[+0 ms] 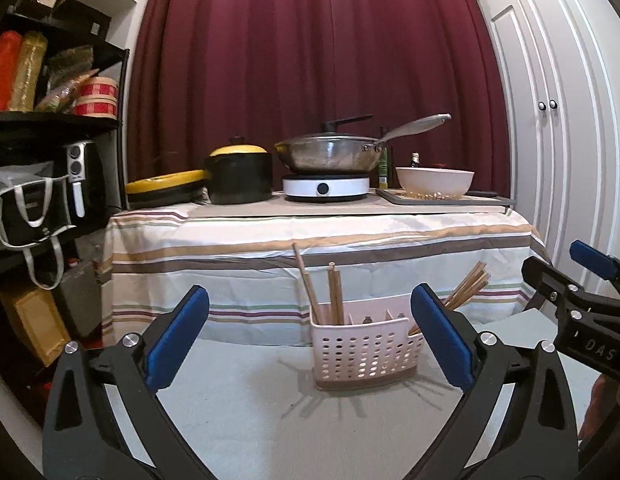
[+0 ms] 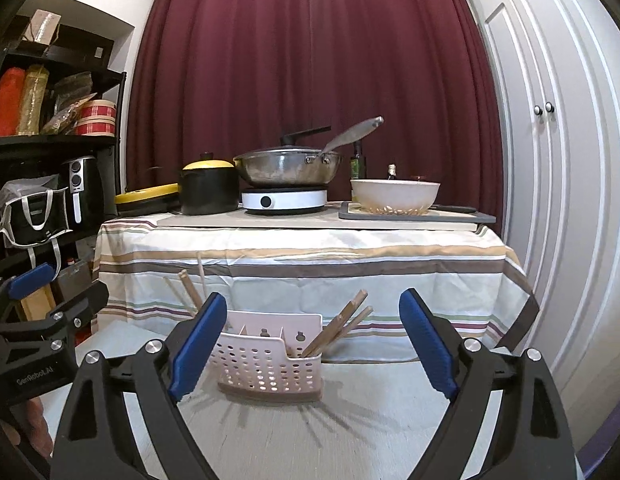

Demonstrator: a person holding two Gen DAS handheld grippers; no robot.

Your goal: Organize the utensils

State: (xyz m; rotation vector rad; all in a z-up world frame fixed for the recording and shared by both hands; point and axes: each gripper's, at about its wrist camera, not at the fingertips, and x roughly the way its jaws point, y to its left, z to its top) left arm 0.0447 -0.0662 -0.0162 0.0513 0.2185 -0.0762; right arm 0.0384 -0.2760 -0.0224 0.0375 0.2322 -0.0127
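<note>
A pink perforated utensil basket (image 1: 364, 354) stands on the grey table, divided into compartments. Wooden chopsticks (image 1: 332, 296) stand in its left compartment and more chopsticks (image 1: 468, 286) lean out of its right end. My left gripper (image 1: 310, 336) is open and empty, just short of the basket. In the right wrist view the basket (image 2: 270, 364) sits between and beyond my open, empty right gripper (image 2: 312, 344), with chopsticks (image 2: 342, 326) leaning right and others (image 2: 190, 290) at its left end. Each gripper shows at the edge of the other's view.
Behind stands a table with a striped cloth (image 1: 310, 248), bearing a black pot (image 1: 240, 174), a wok on an induction hob (image 1: 326, 188) and a white bowl (image 1: 434, 180). A black shelf (image 1: 42, 160) is at left, white doors (image 1: 558, 140) at right.
</note>
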